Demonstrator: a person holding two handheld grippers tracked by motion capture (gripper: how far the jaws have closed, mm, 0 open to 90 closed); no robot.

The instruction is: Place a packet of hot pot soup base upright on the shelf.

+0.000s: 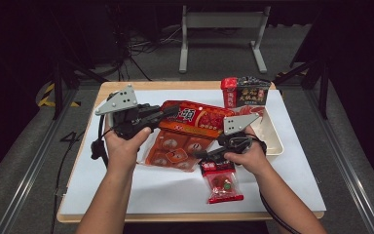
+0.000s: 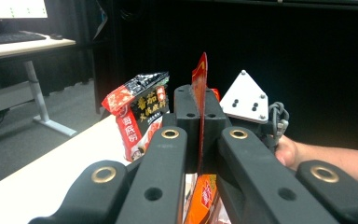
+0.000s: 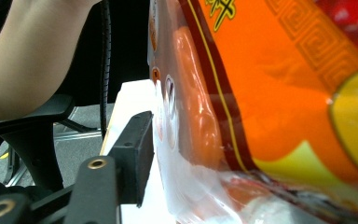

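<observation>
One orange snack bag [image 1: 187, 131], two claws.

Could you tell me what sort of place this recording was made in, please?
Probably a lab or office workroom set up for recording, not a kitchen. A wooden table with a white sheet stands on grey carpet between metal rails; a desk with a keyboard and monitor is nearby, and cables lie on the floor.

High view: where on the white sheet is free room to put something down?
Free: the near-left patch of the white sheet, left of the small red packet, and the far-left strip. Crowded: the middle, with the orange bag, and the far right, with the tray and dark packet.
</observation>
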